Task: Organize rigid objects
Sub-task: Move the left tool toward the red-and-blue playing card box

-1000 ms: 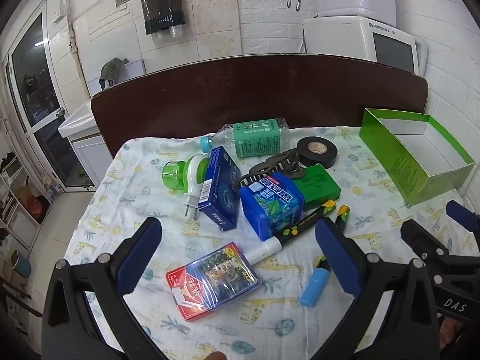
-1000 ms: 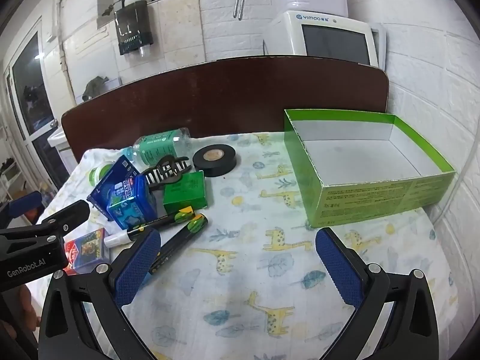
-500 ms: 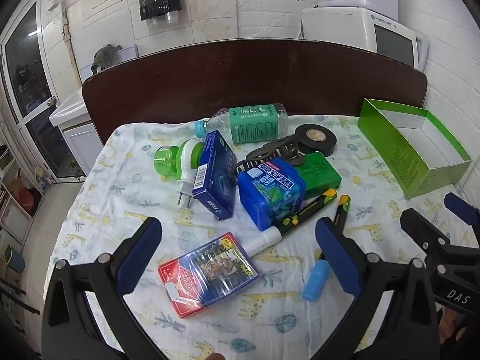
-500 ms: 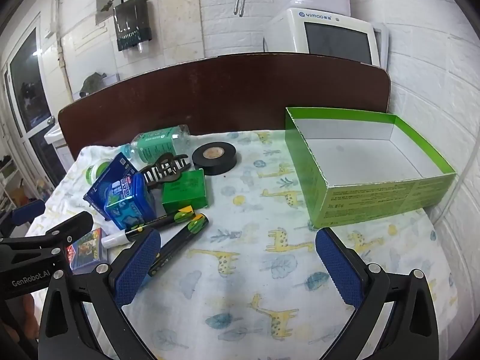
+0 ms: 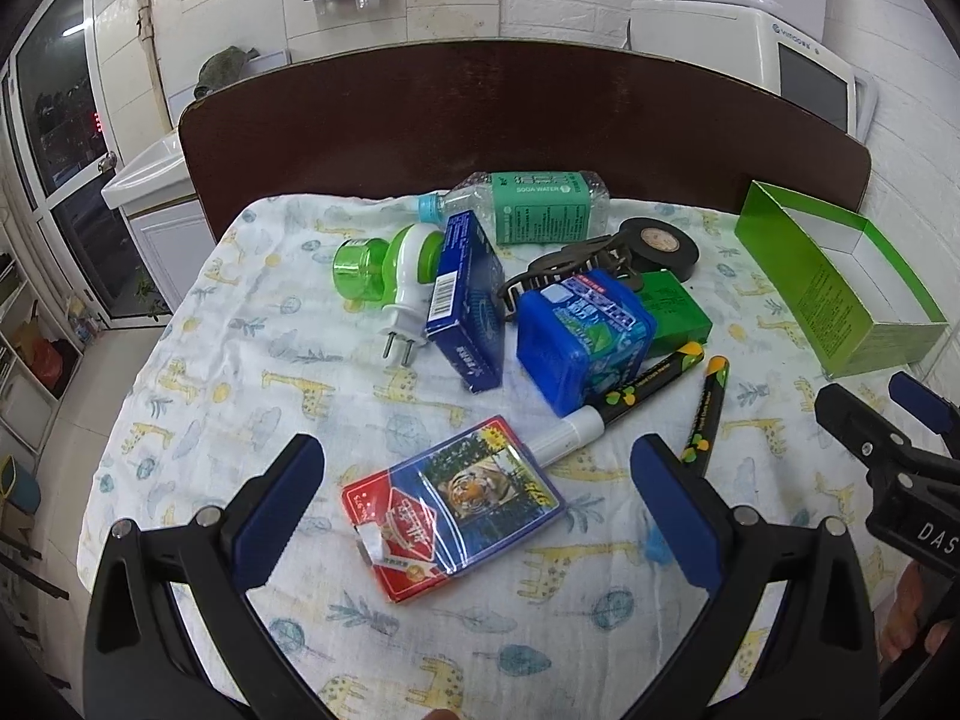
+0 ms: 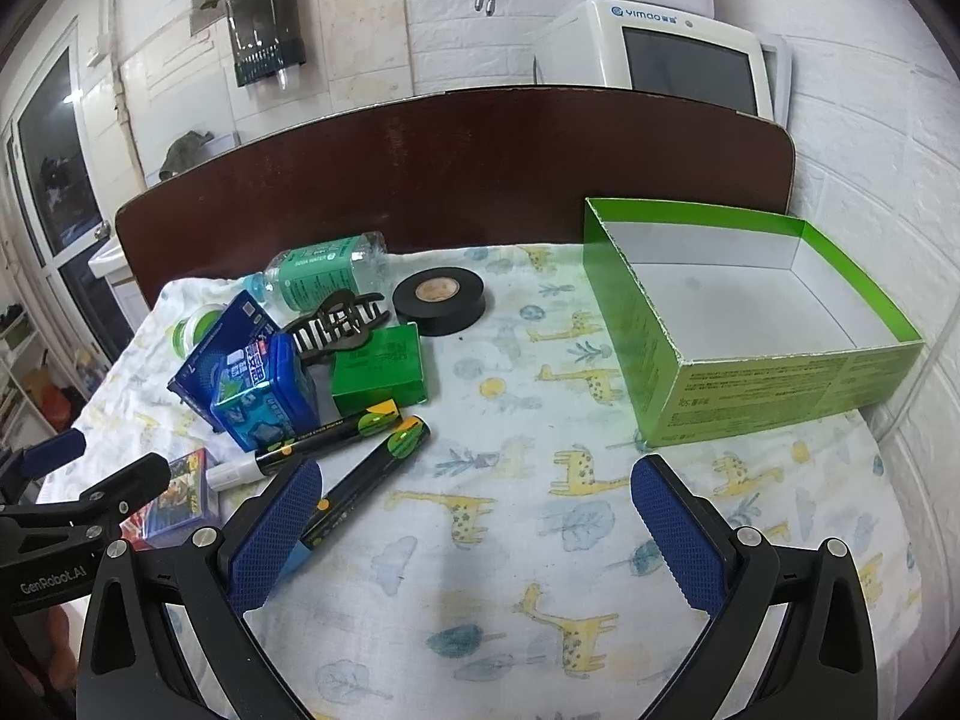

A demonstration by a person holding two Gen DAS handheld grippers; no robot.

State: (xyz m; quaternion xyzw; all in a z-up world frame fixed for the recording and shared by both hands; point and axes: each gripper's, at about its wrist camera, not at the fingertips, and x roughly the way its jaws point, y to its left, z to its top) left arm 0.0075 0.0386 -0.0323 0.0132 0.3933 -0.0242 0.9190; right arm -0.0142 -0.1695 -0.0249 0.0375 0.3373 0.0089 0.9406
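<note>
Left gripper: fingers apart, over red-and-blue card pack, lower centre.
Right gripper: fingers apart, holding nothing.

"SODA WATER" reads on the green label of the bottle lying far ahead of the left tool. "DAS" in white sits on the black body of the right tool, at the right edge of the left wrist view. "GenRobot.AI" is printed on the left tool, low left in the right wrist view. "VIMOO" or similar brand is on the white appliance behind the headboard; the first letter is unclear. Print on the green box, the playing card pack and the blue tin is too small to read.
</note>
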